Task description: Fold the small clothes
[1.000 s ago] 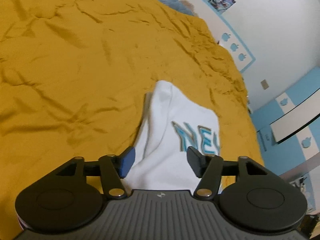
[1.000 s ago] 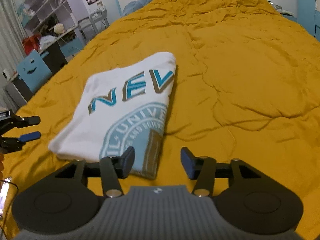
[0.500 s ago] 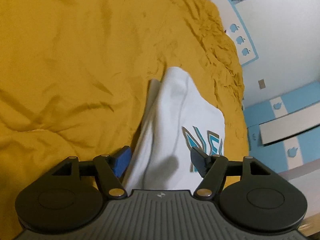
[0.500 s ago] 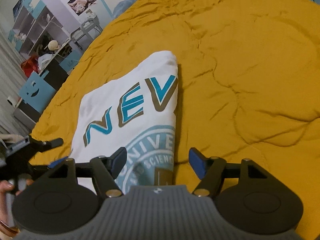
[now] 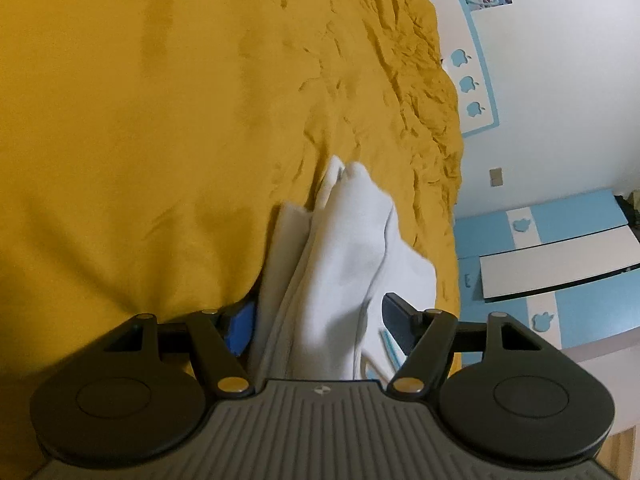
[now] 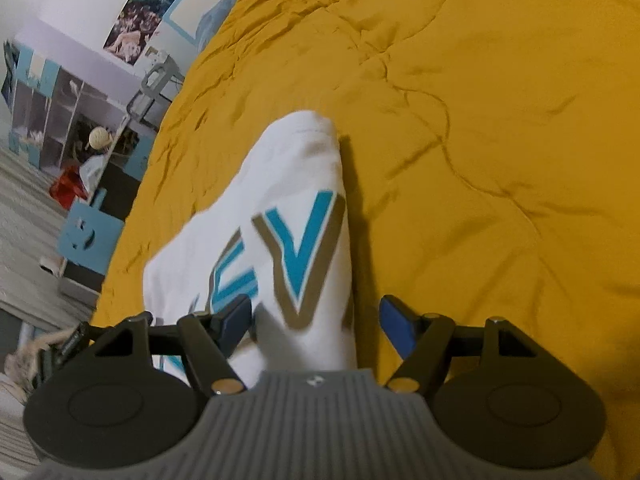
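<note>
Mustard-yellow bedspread [image 5: 160, 140] fills most of both views, and the folded white t-shirt [image 6: 288, 216] with the teal lettering lies on it close to the near edge. The left gripper [image 5: 318, 320] has its jaws spread wide around one side of the folded stack, and the right gripper [image 6: 316, 322] is also wide apart, straddling the other side. Beyond the bed there's a blue-and-white wall [image 5: 560, 80] and a shelf unit [image 6: 68, 112].

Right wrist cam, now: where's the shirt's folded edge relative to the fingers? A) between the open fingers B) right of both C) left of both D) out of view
A: the white shirt runs down between the right gripper's spread fingers, on the yellow blanket.
</note>
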Available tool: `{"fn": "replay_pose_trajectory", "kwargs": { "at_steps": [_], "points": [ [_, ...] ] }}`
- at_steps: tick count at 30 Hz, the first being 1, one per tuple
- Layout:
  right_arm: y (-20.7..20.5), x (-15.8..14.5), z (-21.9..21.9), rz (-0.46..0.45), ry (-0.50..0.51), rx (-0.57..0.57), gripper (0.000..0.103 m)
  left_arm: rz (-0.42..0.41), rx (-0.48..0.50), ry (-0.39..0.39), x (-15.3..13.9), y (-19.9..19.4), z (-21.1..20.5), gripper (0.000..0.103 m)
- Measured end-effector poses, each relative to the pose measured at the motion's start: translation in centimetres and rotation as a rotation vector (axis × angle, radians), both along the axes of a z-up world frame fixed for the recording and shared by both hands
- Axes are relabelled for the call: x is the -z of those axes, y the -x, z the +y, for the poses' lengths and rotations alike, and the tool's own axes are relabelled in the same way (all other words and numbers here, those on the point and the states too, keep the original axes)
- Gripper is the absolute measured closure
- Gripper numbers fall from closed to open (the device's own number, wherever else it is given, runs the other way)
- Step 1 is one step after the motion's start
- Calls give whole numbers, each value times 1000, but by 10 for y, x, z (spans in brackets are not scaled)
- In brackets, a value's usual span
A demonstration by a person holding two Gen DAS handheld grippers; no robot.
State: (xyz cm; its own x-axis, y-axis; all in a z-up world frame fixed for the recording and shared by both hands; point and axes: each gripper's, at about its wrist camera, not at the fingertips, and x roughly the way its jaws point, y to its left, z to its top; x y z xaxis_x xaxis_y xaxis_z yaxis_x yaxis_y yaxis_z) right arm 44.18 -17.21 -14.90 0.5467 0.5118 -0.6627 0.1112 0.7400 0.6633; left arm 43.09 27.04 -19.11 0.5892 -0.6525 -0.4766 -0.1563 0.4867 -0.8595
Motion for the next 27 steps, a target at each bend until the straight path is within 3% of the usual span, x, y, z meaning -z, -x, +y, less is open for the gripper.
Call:
{"fn": "replay_pose_trajectory", "kwargs": {
  "at_steps": [4,8,11,13,16,22,27],
  "points": [
    [-27,12,0,12,-65,16,37,19,9,35,9,-23,-4,39],
    [-48,22,4,15,-102,26,44,48,-11,71,15,-39,-8,48],
    [-60,27,7,24,-106,40,56,46,-18,30,10,-41,-13,60],
    [-65,26,10,23,-91,38,73,30,-23,-15,4,-35,-16,70],
    [-62,13,13,-29,-56,21,90,-21,-27,-65,-13,-23,-21,76],
    [-36,-45,31,-210,55,-40,93,-246,-30,-288,-84,26,-47,78],
    [3,-99,34,-331,68,-54,93,-378,-82,-330,-134,85,-56,78]
  ]
}}
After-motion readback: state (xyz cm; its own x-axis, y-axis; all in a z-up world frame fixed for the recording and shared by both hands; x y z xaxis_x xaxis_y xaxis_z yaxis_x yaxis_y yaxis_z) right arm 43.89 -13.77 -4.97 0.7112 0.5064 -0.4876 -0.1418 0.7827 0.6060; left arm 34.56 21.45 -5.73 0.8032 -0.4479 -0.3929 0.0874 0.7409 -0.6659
